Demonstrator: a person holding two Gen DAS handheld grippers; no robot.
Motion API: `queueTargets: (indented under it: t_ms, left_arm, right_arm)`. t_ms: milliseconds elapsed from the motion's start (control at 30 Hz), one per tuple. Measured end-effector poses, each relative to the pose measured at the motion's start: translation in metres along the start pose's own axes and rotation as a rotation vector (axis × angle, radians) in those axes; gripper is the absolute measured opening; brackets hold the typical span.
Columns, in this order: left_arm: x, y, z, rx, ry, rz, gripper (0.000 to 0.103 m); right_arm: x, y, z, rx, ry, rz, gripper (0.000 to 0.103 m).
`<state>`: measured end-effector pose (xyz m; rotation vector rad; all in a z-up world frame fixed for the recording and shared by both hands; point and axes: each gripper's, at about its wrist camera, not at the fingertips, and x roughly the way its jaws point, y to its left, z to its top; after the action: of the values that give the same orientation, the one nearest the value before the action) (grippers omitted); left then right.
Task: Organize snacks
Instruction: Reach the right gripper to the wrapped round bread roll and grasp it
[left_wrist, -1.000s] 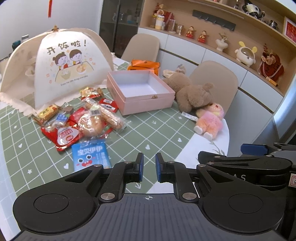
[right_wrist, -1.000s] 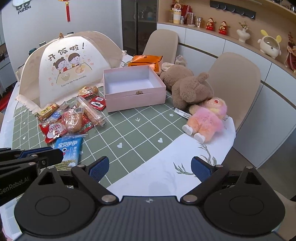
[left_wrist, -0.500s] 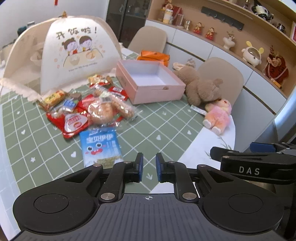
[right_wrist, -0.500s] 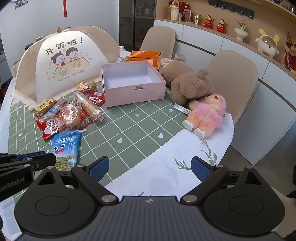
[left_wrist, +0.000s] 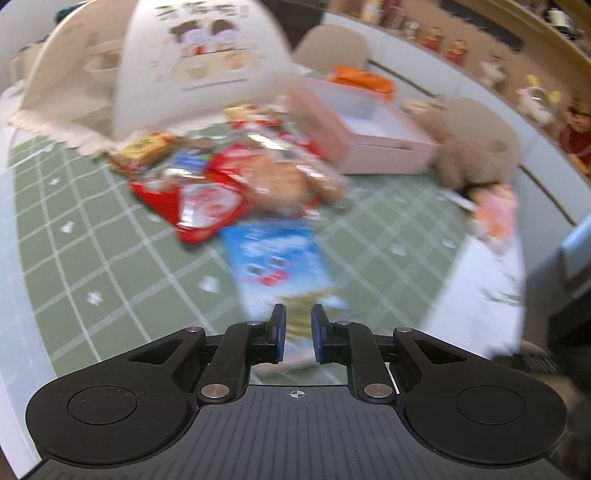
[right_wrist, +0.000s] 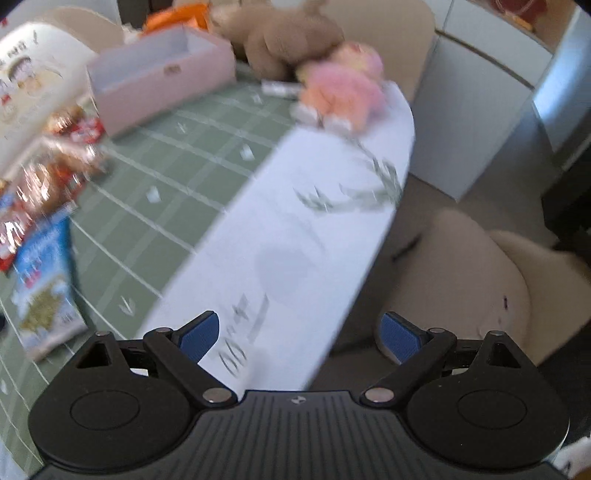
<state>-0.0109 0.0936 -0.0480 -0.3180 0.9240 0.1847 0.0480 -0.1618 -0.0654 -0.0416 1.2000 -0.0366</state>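
My left hand-held gripper (left_wrist: 297, 338), pads nearly together and empty, points straight along the blue snack packet (left_wrist: 275, 258)'s long axis just ahead.

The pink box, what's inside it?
The pink box looks empty: only its pale floor shows in the blurry left wrist view. Its near wall hides the front strip of the floor, so something small there can't be ruled out.

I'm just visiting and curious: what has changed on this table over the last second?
Both grippers have dropped toward the table. The left gripper, shut and empty, now hangs over the blue packet; the right gripper, open and empty, has tilted toward the table edge. Snacks, pink box and toys stayed put.
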Motion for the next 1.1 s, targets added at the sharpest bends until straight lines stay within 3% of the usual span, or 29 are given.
queueTargets:
  t_ms: [167, 267, 567, 733, 800, 933, 1033, 1100]
  left_arm:
    - [0.036, 0.031, 0.017, -0.082, 0.005, 0.041, 0.017]
    - [0.054, 0.032, 0.025, -0.061, 0.009, 0.039, 0.017]
    - [0.08, -0.031, 0.026, 0.206, 0.07, -0.132, 0.023]
    - [0.079, -0.042, 0.031, 0.222, 0.109, -0.284, 0.023]
    - [0.067, -0.031, 0.041, 0.15, 0.028, -0.262, 0.024]
    - [0.055, 0.014, 0.069, -0.088, -0.129, -0.075, 0.023]
    - [0.065, 0.038, 0.088, -0.211, -0.148, -0.014, 0.023]
    - [0.077, 0.036, 0.097, -0.201, -0.157, -0.017, 0.023]
  right_arm:
    - [0.012, -0.002, -0.019, 0.01, 0.066, -0.009, 0.095]
    - [0.018, -0.008, -0.026, 0.048, 0.118, -0.003, 0.095]
    - [0.008, -0.022, -0.035, 0.091, 0.116, -0.027, 0.095]
    - [0.01, -0.022, -0.034, 0.095, 0.112, -0.028, 0.095]
    - [0.012, -0.023, -0.031, 0.097, 0.105, -0.028, 0.095]
    - [0.011, -0.022, -0.03, 0.097, 0.091, -0.023, 0.095]
    - [0.01, -0.021, -0.03, 0.087, 0.081, -0.015, 0.095]
    - [0.008, -0.02, -0.032, 0.074, 0.072, -0.016, 0.095]
